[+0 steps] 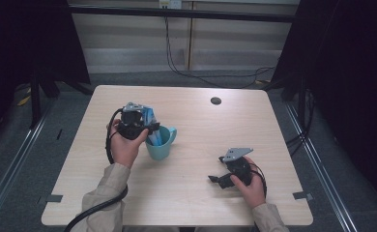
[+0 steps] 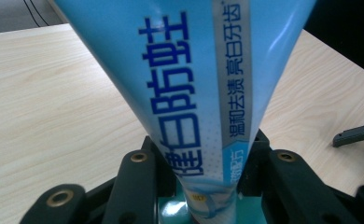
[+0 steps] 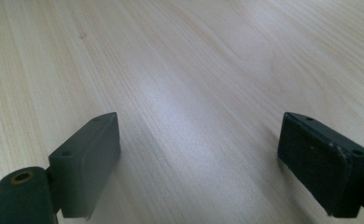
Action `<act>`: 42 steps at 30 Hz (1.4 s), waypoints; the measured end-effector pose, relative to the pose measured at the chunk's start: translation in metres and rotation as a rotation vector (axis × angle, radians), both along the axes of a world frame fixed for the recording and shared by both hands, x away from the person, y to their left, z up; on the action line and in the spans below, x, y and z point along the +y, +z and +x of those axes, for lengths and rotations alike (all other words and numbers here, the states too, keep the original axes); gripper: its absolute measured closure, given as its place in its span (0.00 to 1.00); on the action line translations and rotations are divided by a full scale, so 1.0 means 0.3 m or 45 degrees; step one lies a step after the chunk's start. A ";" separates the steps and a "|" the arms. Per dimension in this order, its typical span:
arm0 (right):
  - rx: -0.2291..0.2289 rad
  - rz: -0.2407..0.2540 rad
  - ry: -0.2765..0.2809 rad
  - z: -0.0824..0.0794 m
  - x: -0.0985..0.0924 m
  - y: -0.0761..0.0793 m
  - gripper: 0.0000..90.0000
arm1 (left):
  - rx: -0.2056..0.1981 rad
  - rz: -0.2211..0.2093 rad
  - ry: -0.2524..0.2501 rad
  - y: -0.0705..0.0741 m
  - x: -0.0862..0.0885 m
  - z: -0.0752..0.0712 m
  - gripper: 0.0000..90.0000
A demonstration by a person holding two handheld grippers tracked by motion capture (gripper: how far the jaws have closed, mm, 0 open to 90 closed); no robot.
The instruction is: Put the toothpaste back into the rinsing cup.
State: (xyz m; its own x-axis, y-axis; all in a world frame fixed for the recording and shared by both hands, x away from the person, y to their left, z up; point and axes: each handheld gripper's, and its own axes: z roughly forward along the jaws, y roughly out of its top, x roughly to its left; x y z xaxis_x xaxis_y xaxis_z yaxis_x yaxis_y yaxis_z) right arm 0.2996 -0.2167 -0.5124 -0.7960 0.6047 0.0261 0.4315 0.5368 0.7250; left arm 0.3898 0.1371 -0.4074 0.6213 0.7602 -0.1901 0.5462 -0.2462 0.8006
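Note:
A light blue toothpaste tube (image 2: 194, 79) with dark blue print stands with its lower end inside a teal mug (image 1: 161, 145) left of the table's middle. My left gripper (image 1: 148, 126) is shut on the tube just above the mug's rim, its black jaws pressing both sides of it in the left gripper view (image 2: 203, 163). The mug's teal shows below the jaws (image 2: 168, 210). My right gripper (image 1: 218, 169) rests low near the table's front right, jaws wide open over bare wood (image 3: 199, 140) with nothing between them.
The light wooden table (image 1: 191, 121) has a round dark cable hole (image 1: 216, 100) at the back right. Black cables (image 1: 177, 67) hang behind the table's far edge. Dark curtains stand on both sides.

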 end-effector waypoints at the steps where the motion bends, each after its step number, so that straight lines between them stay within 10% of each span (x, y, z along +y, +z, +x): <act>1: 0.001 0.000 -0.001 0.000 0.000 0.000 0.14 | 0.001 -0.004 0.002 -0.001 0.002 0.000 0.74; 42: 0.001 0.000 -0.001 0.000 0.000 0.000 0.14 | 0.029 -0.017 0.028 -0.030 0.042 0.006 0.62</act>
State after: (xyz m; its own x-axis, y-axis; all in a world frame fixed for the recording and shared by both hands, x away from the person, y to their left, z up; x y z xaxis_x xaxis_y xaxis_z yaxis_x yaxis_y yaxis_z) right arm 0.2996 -0.2167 -0.5124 -0.7958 0.6050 0.0270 0.4325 0.5365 0.7247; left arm 0.3915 0.1496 -0.4164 0.5998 0.7709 -0.2141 0.5694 -0.2233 0.7912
